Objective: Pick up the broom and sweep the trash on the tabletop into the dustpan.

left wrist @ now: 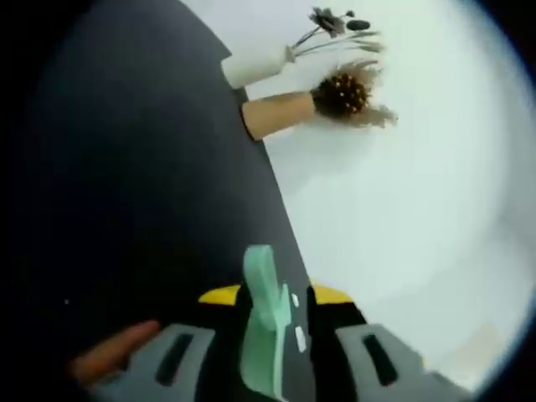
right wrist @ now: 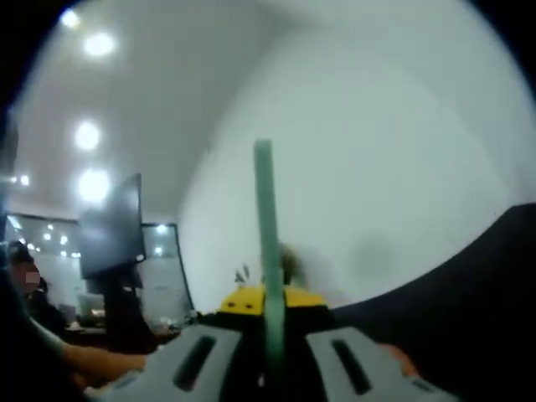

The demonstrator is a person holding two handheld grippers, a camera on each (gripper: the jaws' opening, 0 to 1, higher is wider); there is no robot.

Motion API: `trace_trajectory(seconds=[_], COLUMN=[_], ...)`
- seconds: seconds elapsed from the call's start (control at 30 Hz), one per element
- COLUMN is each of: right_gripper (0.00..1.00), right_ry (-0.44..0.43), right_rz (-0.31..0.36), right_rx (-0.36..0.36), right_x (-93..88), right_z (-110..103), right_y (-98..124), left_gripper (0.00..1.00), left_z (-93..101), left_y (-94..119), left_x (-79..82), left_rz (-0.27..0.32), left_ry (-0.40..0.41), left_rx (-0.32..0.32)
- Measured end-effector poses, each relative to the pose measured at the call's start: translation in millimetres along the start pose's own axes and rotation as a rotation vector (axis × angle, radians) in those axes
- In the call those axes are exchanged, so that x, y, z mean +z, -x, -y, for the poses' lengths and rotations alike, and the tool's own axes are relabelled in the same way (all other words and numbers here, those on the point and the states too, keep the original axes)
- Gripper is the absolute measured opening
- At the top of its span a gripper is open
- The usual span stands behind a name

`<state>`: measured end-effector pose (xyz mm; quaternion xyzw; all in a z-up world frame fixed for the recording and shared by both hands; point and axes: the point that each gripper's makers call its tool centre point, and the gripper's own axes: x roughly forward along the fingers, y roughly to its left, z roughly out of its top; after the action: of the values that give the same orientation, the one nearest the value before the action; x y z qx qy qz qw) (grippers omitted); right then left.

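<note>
My left gripper (left wrist: 275,298) is shut on a flat, curved mint-green handle (left wrist: 266,301), which rises between its yellow-tipped jaws and ends just above them. The dark tabletop (left wrist: 142,184) lies behind it. The view is rolled, so the table is on the left and the wall on the right. My right gripper (right wrist: 266,306) is shut on a thin, straight mint-green handle (right wrist: 266,218) that stands up the middle of the right gripper view. The heads of both tools are hidden below the jaws. No trash shows.
A white vase (left wrist: 255,65) and a tan cylinder vase (left wrist: 278,114) with dried flowers (left wrist: 343,92) stand at the table's edge by a white wall (left wrist: 394,209). A fingertip (left wrist: 113,352) shows by the left jaw. A monitor (right wrist: 113,222) and a person (right wrist: 25,293) are beyond the table.
</note>
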<state>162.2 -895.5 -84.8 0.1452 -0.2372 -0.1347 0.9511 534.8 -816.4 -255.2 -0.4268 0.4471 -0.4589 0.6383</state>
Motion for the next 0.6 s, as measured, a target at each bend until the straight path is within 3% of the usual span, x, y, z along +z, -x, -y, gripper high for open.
trace_trajectory(seconds=[0.27, 0.4, 0.6], right_gripper=[0.05, 0.05, 0.05], right_ry=[0.005, 0.007, 0.017], right_rz=[0.006, 0.001, -0.002], right_rx=[-0.017, -0.027, -0.041], right_x=[3.0, 0.9, 0.5], right_z=[3.8, 5.0, 4.9], right_y=[3.4, 3.8, 2.0], left_gripper=[0.25, 0.15, 0.14], left_z=[0.7, -7.9, -5.8], left_y=[-7.0, -6.7, -3.4], left_x=[1.2, -0.4, 3.9], left_rz=[-0.014, -0.034, 0.016], left_ry=[-0.024, -0.052, -0.057], left_rx=[-0.005, 0.036, 0.033])
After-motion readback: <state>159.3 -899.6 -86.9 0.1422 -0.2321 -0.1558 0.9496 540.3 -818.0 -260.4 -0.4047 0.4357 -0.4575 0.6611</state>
